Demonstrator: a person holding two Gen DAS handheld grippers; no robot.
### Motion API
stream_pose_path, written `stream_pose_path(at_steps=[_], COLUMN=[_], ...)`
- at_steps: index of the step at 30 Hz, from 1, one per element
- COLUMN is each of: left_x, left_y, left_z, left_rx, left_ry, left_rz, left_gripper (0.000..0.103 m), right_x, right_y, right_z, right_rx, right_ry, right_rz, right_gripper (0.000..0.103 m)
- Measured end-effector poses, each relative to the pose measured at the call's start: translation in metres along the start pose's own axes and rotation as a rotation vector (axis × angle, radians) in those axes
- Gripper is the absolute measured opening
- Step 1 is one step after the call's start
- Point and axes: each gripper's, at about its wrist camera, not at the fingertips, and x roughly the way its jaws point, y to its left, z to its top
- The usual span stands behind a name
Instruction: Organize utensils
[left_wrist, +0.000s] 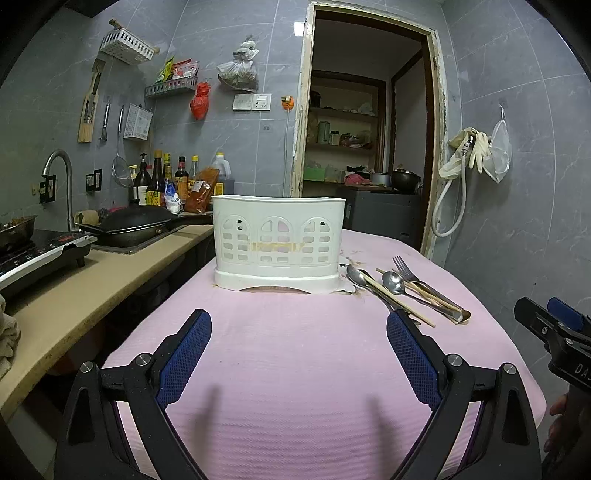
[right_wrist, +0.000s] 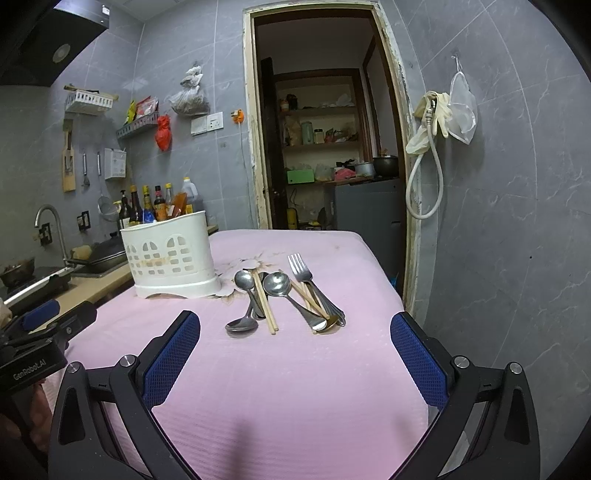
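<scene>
A white slotted utensil holder (left_wrist: 279, 243) (right_wrist: 171, 256) stands on the pink-covered table (left_wrist: 295, 369) (right_wrist: 288, 369). To its right lies a loose pile of utensils: steel spoons (right_wrist: 275, 284) (left_wrist: 393, 282), a fork (right_wrist: 301, 267) (left_wrist: 404, 267) and wooden chopsticks (right_wrist: 264, 299) (left_wrist: 399, 299). My left gripper (left_wrist: 299, 321) hovers open in front of the holder, nothing between its blue pads. My right gripper (right_wrist: 295, 325) is open too, just short of the pile, and it also shows at the right edge of the left wrist view (left_wrist: 554, 332).
A kitchen counter (left_wrist: 85, 291) runs along the left with an induction cooker (left_wrist: 40, 254), a wok in the sink (left_wrist: 136, 225), a tap and sauce bottles (left_wrist: 166, 181). Behind the table is an open doorway (left_wrist: 365, 129). A grey tiled wall with a hanging hose (right_wrist: 424, 184) closes the right.
</scene>
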Motion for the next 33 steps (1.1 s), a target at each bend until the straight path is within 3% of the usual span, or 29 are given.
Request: stream_pose_path(at_steps=[33], left_x=[0.0012], left_y=[-0.0003], left_z=[-0.0008], left_rx=[0.006], left_ry=[0.001], left_rz=[0.003], left_gripper=[0.093], right_x=[0.0022], right_y=[0.0074], right_z=[-0.0083], right_rx=[-0.003], right_ry=[0.010], right_rz=[0.004], right_gripper=[0.103])
